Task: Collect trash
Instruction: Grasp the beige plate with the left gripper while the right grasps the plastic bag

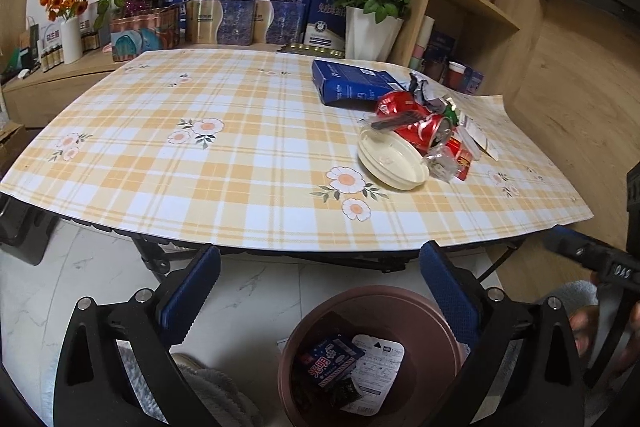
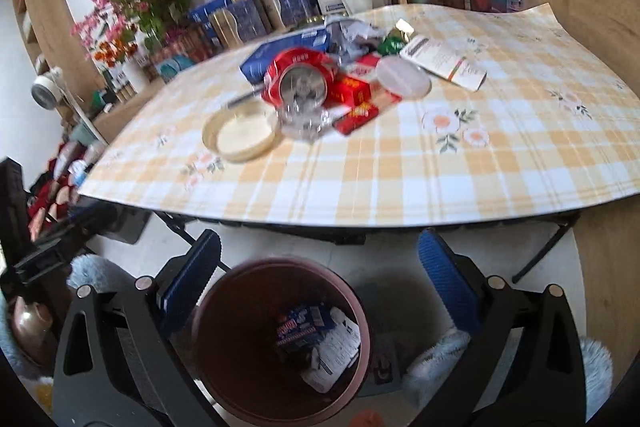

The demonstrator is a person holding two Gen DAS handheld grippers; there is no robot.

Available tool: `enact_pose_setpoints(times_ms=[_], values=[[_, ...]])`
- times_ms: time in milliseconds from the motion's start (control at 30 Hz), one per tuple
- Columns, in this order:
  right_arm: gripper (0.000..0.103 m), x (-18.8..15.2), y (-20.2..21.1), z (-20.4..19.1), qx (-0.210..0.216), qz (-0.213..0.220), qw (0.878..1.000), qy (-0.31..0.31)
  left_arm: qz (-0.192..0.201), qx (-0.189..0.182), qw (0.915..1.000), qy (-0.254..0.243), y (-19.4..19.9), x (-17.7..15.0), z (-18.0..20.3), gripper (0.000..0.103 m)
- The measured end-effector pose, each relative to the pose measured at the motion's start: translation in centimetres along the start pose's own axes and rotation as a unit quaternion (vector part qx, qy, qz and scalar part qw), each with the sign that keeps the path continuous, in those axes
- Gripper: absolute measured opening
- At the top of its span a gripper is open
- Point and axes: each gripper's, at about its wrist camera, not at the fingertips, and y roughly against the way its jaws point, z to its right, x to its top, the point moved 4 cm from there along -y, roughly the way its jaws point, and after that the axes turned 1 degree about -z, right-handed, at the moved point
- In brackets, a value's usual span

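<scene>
On the table's far right part: a heap of trash lies on the checked cloth [image 1: 240,163], well apart from both grippers.
Red can [image 2: 298,81]: on its side, crushed; its long axis runs toward the table's near edge, silver end facing the right wrist camera.
Second red can [image 1: 396,105]: also lying down, just behind the first; which way it points is hard to tell.
Blue box [image 1: 352,85]: flat on the cloth at the back of the heap, long side running across the left wrist view.
Cream lid [image 1: 392,157]: flat, at the near edge of the heap, touching the can.
Red packet [image 2: 358,99]: beside the can, partly under clear crumpled plastic [image 2: 304,123].
Brown bin [image 2: 280,339]: on the floor below the table's near edge, mouth up, with printed wrappers [image 1: 348,363] inside.
Left gripper [image 1: 320,291]: jaws wide apart, nothing between them, above the bin.
Right gripper [image 2: 320,279]: jaws spread fully, nothing held, bin seen between the fingers.
Hard to make out: the right view is blurred; the pile's back items overlap; the bin's near rim is cut off.
</scene>
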Motion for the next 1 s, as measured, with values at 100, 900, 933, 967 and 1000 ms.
enact_pose_setpoints(times_ms=[100,900,933,967,1000], values=[[0.097,0.9,0.5,0.8,-0.013,0.009,1.000,0.003,0.004,0.015,0.9999,-0.006,0.0,0.4,0.0,0.097],[0.097,6.1,-0.3,7.0,-0.074,0.006,0.997,-0.022,-0.091,-0.008,0.9809,-0.172,-8.6,5.5,5.9,0.097],[0.097,6.1,-0.4,7.1,-0.075,0.007,0.997,-0.023,-0.099,-0.011,0.9800,-0.172,-9.2,5.6,6.2,0.097],[0.097,6.2,-0.4,7.2,-0.077,0.006,0.997,-0.023,-0.111,-0.014,0.9785,-0.173,-10.0,5.7,6.5,0.097],[0.097,6.2,-0.5,7.3,-0.078,0.004,0.997,-0.022,-0.119,-0.017,0.9774,-0.174,-10.5,5.7,6.8,0.097]])
